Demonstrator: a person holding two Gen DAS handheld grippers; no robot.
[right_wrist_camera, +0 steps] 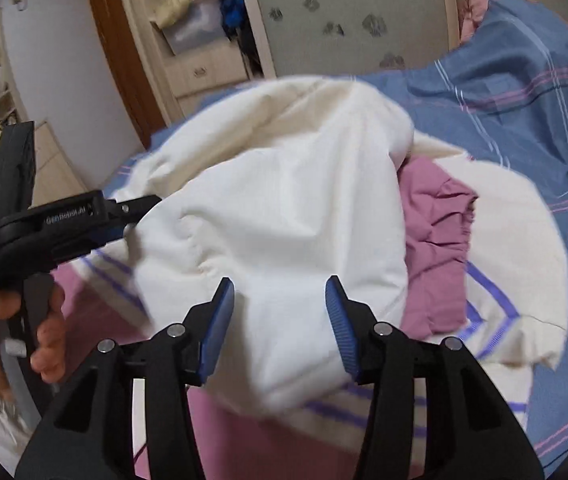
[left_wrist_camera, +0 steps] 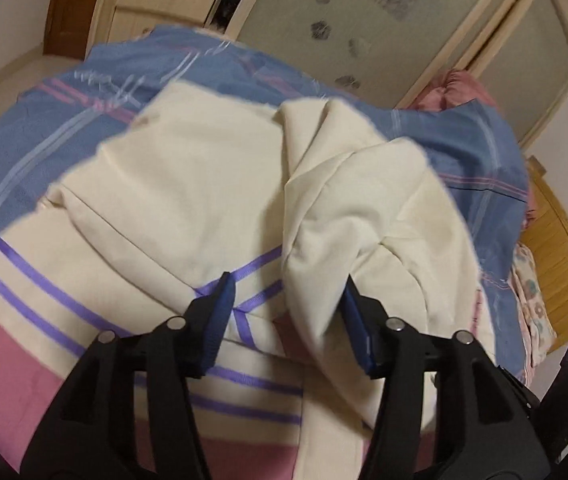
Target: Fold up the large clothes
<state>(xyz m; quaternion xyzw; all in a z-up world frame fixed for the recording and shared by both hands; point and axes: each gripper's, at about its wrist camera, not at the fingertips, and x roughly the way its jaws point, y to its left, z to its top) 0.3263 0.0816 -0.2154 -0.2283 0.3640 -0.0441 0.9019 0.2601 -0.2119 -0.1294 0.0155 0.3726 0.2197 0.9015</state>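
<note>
A large cream garment (left_wrist_camera: 219, 184) with purple ribbon stripes and a pink band lies bunched on the bed; it also shows in the right wrist view (right_wrist_camera: 284, 216). My left gripper (left_wrist_camera: 288, 284) is open, and a cream fold hangs against its right finger (left_wrist_camera: 354, 320). My right gripper (right_wrist_camera: 279, 288) is open, with a bulge of cream cloth between its jaws. In the right wrist view the left gripper (right_wrist_camera: 139, 210) comes in from the left, its tip at the edge of the cream cloth. A pink part of the garment (right_wrist_camera: 432, 248) shows to the right of the bulge.
A blue plaid bed sheet (left_wrist_camera: 51, 148) covers the bed (right_wrist_camera: 524, 92). A wardrobe with frosted sliding doors (left_wrist_camera: 364, 8) stands behind it. A wooden headboard (left_wrist_camera: 560, 240) is at the right. A brown door (right_wrist_camera: 119, 52) and open shelves with clothes stand at the left.
</note>
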